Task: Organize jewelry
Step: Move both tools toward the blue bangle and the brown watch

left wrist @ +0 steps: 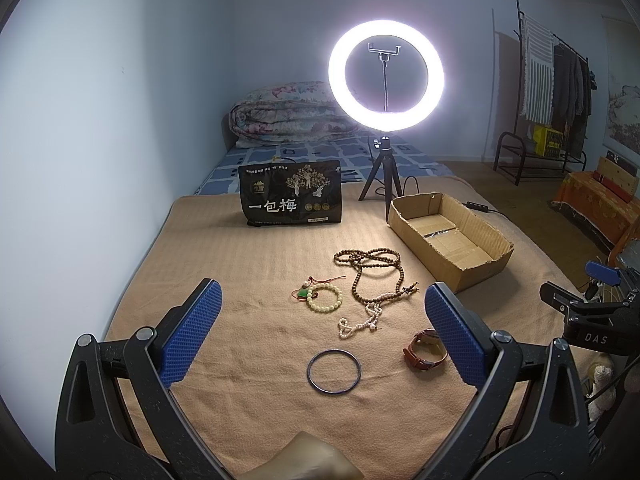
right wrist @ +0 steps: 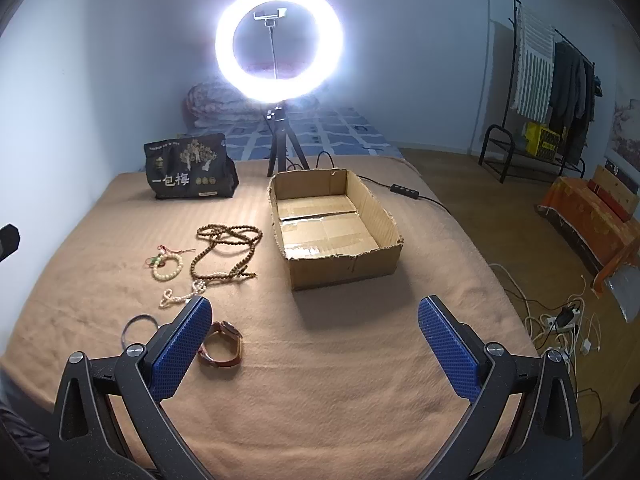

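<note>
1. Five pieces of jewelry lie on the tan blanket (left wrist: 224, 264): one bangle (left wrist: 334, 371), one watch (left wrist: 425, 350), one pale bracelet (left wrist: 325, 298), one pearl string (left wrist: 362, 322) and one long brown bead strand (left wrist: 370, 270).
2. One cardboard box (right wrist: 344, 268) sits open ahead of the right gripper (right wrist: 314, 348); its floor is bare.
3. Both grippers hold nothing. The left gripper (left wrist: 324, 336) has its fingers spread wide, with the bangle between them and the watch against the right finger. The right gripper's fingers are also wide apart, with the watch just beside the left one.
4. Bare blanket lies between the right fingers and the box.
5. One black bag (left wrist: 290, 194) reads "一包梅". One ring light (left wrist: 386, 76) stands behind.
</note>
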The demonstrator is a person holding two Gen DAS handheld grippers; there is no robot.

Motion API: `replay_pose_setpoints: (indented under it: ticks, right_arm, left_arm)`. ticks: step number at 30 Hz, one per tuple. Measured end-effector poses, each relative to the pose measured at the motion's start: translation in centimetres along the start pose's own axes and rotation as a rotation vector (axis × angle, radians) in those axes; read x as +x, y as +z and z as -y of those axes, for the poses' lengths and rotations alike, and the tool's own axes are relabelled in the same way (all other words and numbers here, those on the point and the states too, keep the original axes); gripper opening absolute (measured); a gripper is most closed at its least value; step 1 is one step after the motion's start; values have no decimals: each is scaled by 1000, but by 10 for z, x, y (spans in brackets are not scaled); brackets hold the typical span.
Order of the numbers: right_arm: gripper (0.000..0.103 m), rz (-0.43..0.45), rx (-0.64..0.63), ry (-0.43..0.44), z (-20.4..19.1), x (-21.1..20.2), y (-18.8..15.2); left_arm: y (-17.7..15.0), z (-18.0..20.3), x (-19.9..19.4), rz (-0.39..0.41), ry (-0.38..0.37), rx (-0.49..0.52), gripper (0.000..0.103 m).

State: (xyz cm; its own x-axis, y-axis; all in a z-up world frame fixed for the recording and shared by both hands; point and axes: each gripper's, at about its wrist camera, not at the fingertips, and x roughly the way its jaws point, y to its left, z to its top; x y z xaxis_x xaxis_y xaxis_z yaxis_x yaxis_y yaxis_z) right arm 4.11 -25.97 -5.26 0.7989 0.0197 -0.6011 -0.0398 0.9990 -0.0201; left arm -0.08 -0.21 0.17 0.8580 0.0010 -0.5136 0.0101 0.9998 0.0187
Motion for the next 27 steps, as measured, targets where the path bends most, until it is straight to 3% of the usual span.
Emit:
replay_pose_setpoints:
  ticks: [14, 18, 22, 27]
  right_arm:
    - [102, -18, -17, 0, -2, 3, -3]
    - [102, -63, -35, 4, -3, 12, -6]
    - [102, -114, -65, 21, -5, 26, -11]
    - [102, -186, -91, 42, -7, 43, -13]
  left_arm:
    - [-3, -4, 9, -16, 8, -1, 103]
    - [-6, -9, 17, -42, 15, -5, 103]
    - [-8, -17, 28, -79, 20, -3, 103]
    - [-14, -38, 52, -178, 0, -75, 103]
